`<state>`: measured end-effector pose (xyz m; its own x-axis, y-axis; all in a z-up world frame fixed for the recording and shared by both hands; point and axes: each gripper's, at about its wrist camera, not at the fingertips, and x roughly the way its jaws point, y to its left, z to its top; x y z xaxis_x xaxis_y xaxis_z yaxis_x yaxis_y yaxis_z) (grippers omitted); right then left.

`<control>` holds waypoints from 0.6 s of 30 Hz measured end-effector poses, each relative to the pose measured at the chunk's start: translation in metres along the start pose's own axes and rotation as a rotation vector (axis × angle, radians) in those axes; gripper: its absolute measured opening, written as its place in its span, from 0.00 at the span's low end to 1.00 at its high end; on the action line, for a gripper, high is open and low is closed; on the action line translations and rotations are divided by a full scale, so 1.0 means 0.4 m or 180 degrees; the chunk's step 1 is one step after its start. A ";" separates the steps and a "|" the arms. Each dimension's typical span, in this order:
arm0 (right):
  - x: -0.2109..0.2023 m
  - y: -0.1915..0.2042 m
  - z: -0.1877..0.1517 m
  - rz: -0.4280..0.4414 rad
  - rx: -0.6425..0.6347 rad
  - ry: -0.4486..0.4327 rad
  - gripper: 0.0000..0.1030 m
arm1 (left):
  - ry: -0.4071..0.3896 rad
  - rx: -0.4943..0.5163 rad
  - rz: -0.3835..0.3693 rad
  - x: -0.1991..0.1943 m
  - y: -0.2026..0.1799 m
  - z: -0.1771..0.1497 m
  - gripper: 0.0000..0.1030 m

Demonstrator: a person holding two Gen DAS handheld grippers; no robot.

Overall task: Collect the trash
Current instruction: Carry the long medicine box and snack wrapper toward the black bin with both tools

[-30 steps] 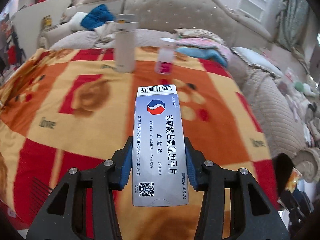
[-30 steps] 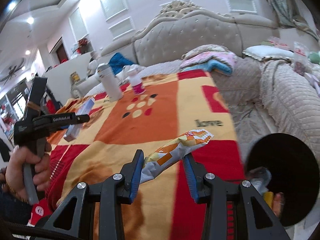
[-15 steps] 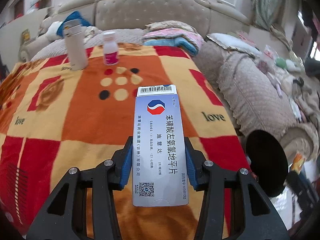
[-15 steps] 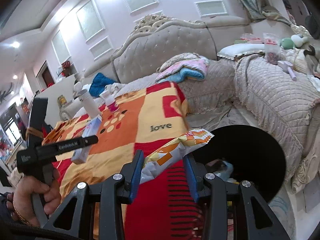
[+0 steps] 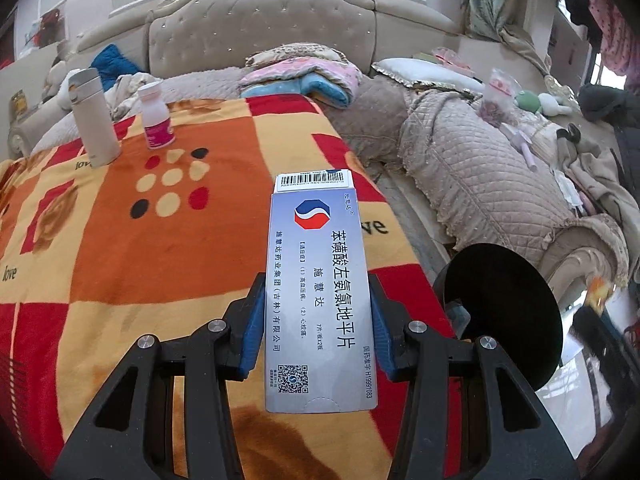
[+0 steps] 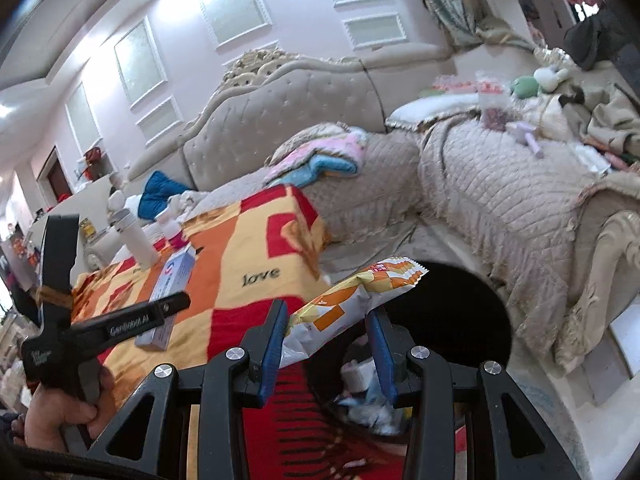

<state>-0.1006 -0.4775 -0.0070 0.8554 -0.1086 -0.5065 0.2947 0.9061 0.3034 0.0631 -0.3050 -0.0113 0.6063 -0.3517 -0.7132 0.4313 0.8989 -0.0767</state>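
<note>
reading "love" on blanket (image 5: 374, 227), medicine box (image 5: 320, 300) code "h19991083"

Your left gripper (image 5: 318, 332) angles downward, its blue pads clamped against something flat. Your right gripper (image 6: 328, 344) tilts down less steeply, jaws pinched narrow around their load. Your left hand (image 6: 60, 412) grips its handle.
</note>
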 end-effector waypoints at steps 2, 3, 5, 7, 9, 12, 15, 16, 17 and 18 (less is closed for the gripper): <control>0.015 -0.006 0.016 -0.0098 0.0016 -0.0012 0.38 | 0.0011 0.0028 -0.0014 0.006 -0.007 -0.001 0.43; 0.023 -0.011 0.022 -0.0116 0.0041 -0.0009 0.38 | 0.0016 0.0036 -0.0025 0.009 -0.008 -0.002 0.43; 0.047 -0.012 0.037 -0.0173 0.0040 -0.0001 0.37 | 0.0027 0.0067 -0.0037 0.014 -0.012 -0.002 0.43; 0.070 -0.013 0.042 -0.0218 -0.0026 0.0030 0.37 | 0.0038 0.0081 -0.0056 0.018 -0.011 -0.001 0.43; 0.084 -0.023 0.035 -0.0238 -0.0044 0.0071 0.38 | 0.0041 0.0102 -0.0062 0.021 -0.009 -0.001 0.43; 0.096 -0.036 0.029 -0.0237 -0.0030 0.0126 0.37 | 0.0063 0.0102 -0.0092 0.029 -0.006 0.000 0.43; 0.090 -0.036 0.025 -0.0194 -0.0028 0.0104 0.37 | 0.0073 0.0105 -0.0115 0.033 -0.013 -0.001 0.43; 0.086 -0.037 0.025 -0.0195 -0.0024 0.0089 0.37 | 0.0074 0.0114 -0.0120 0.033 -0.017 -0.002 0.43; 0.084 -0.037 0.025 -0.0192 -0.0023 0.0080 0.37 | 0.0075 0.0127 -0.0122 0.034 -0.021 -0.003 0.43; 0.081 -0.038 0.025 -0.0194 -0.0020 0.0070 0.37 | 0.0071 0.0146 -0.0126 0.034 -0.026 -0.003 0.43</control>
<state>-0.0729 -0.4989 -0.0200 0.8263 -0.1549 -0.5415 0.3433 0.9007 0.2663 0.0659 -0.3189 -0.0211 0.5733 -0.3804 -0.7257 0.4851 0.8714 -0.0735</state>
